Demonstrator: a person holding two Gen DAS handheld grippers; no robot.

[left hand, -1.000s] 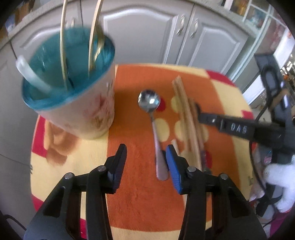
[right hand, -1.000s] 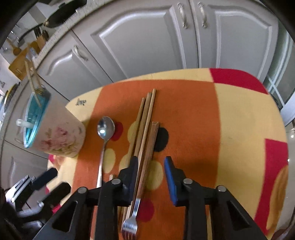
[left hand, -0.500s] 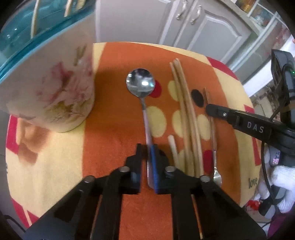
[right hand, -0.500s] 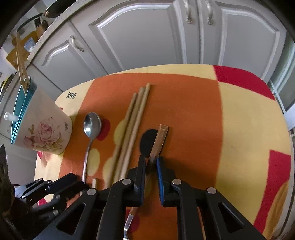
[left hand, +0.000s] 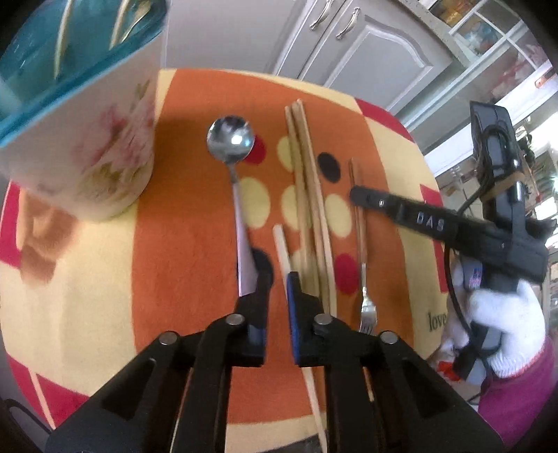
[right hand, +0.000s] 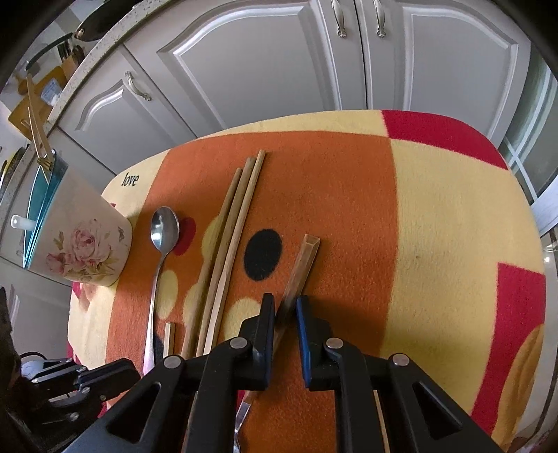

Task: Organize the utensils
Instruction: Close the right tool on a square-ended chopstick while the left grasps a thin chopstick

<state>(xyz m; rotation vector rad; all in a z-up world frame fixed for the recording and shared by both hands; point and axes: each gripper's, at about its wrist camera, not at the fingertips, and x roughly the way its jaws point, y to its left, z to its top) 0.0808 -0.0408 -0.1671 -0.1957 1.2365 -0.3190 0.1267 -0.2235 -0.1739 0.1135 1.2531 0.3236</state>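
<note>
A silver spoon lies on the orange cloth, bowl away from me; it also shows in the right wrist view. My left gripper stands open just right of the spoon's handle, its left finger against the handle. Wooden chopsticks lie to the right, with a short pale stick beside them. My right gripper has its fingers narrowly around the wooden handle of a fork, with a small gap on the right side. The flowered cup with a teal inside holds gold utensils.
The patterned cloth covers a small round table in front of grey cabinet doors. The cup stands at the table's left edge. The person's white-gloved hand holds the right gripper at the table's right edge.
Both grippers closed on their utensils half a second ago and have now opened a little. The left gripper has shifted right of the spoon handle. The fork handle has swung away from the chopsticks.
</note>
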